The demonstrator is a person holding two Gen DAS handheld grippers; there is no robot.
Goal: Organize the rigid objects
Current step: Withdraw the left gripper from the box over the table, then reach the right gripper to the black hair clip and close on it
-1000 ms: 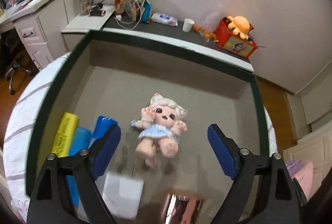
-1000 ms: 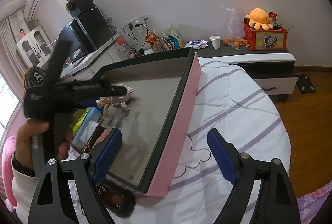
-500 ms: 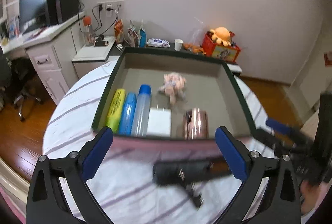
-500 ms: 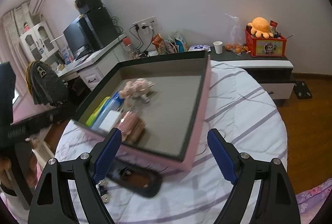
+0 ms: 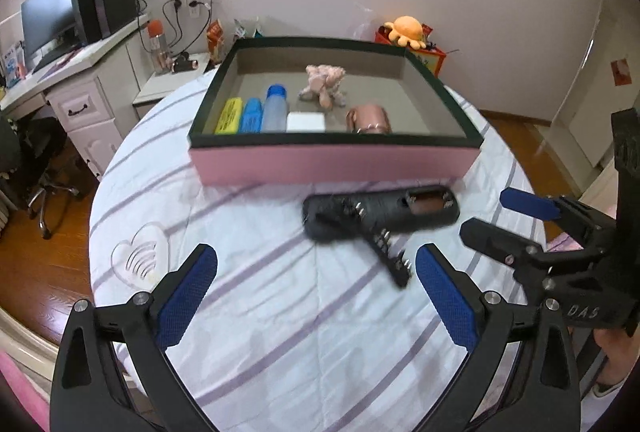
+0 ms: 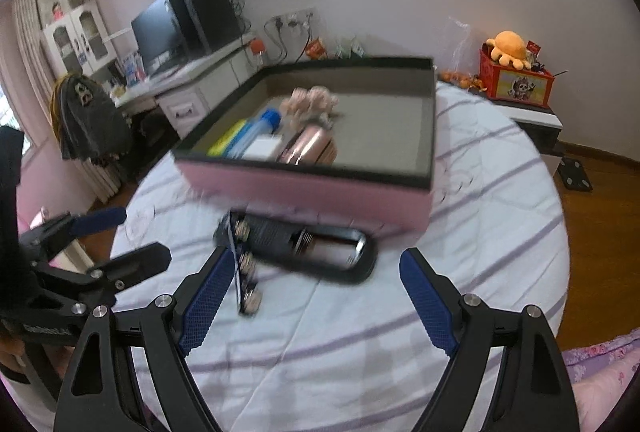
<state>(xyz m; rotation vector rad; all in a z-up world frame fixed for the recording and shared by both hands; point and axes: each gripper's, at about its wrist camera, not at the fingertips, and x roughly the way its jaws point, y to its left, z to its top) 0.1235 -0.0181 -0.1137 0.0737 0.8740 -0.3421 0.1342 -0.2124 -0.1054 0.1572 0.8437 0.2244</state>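
Pink box (dark-rimmed) on white, purple-striped bedspread

Open bedspread in front of the pink box
Only the black case lies just before the box; box's right half is bare.

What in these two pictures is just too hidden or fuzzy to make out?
- Black object on the bedspread: motion blur in both views; what it is stays unclear.
- Pink cup: left view, box front wall hides its base.
- Doll: right view, blurred.
- Yellow tube: label too small.
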